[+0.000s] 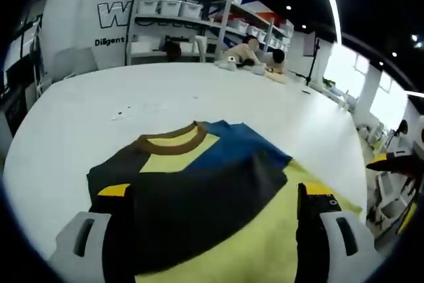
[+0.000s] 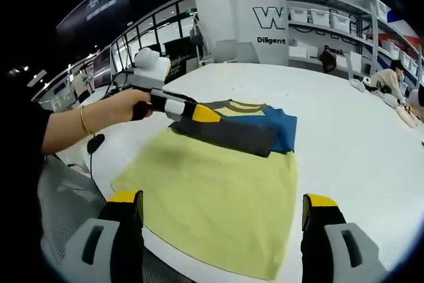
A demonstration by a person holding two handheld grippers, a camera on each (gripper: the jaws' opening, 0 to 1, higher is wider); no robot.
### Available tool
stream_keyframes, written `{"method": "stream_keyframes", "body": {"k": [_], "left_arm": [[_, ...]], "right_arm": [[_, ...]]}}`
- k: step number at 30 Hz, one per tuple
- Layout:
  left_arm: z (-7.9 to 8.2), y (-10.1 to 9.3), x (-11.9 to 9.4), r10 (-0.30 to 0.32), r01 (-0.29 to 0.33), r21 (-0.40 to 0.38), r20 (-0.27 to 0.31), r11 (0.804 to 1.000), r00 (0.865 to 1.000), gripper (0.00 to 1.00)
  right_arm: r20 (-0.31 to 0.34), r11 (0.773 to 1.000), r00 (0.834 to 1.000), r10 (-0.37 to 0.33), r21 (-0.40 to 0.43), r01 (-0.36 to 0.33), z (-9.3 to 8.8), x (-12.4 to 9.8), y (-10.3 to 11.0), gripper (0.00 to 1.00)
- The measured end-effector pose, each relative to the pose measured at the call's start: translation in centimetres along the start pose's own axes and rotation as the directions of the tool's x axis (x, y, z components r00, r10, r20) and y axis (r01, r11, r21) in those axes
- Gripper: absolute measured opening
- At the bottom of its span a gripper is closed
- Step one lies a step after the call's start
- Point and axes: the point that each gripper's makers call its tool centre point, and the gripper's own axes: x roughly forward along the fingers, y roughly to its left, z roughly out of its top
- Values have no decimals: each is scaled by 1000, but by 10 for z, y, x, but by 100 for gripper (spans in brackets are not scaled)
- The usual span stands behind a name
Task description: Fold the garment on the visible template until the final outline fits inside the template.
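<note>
Garment [image 2: 238, 127] (folded) on yellow template [image 2: 218, 197]

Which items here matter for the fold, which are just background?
Job:
garment, partly folded
yellow template under it
left gripper, at the garment's edge
right gripper, open above the template

Background:
shelving with bins
people at the table's far end

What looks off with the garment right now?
The garment is bunched at the far end of the yellow template, its blue edge askew. The left gripper sits at its corner.
</note>
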Motion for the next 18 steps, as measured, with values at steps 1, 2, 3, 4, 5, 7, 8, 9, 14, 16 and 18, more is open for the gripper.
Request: {"method": "stream_keyframes", "body": {"k": [1,2,3,4,5,7,8,9,14,16,18], "left_arm": [[-1,8,-4,18,-18,-13,6,1000,1000,98],[-2,12,-6,26,-26,-22,6,999,1000,98],[-3,18,-8,39,-39,-35,7,999,999,98],[-4,20,-9,41,-41,-37,5,999,999,98],[-6,25,-11,49,-49,-44,0,998,999,98],[-8,33,-15,68,-67,-56,3,996,998,97],[-9,36,-16,75,-75,-59,2,995,997,96],[-11,40,-18,89,-89,-65,-2,994,996,96],[-24,59,-26,138,-140,-121,-26,983,990,91],[-28,64,-29,141,-144,-132,-30,981,990,89],[-36,71,-31,155,-161,-162,-49,973,987,86]], "right_arm": [[4,1000,1000,-2,1,2,1,0,0,99],[5,1000,1000,-2,3,2,1,1,0,99],[5,1000,1000,1,4,-1,1,1,0,99],[5,1000,1000,2,3,-2,1,2,0,99],[5,1000,1000,3,-2,-3,2,3,1,99],[7,1000,1000,6,-2,-6,3,4,2,99],[7,1000,1000,7,-2,-7,4,5,2,99],[9,1000,1000,11,-3,-11,5,6,2,99],[16,1000,1000,13,-9,-13,11,14,1,98],[20,1000,1000,15,-15,-14,14,18,-1,97],[24,1000,1000,15,-18,-15,18,21,-2,96]]}}
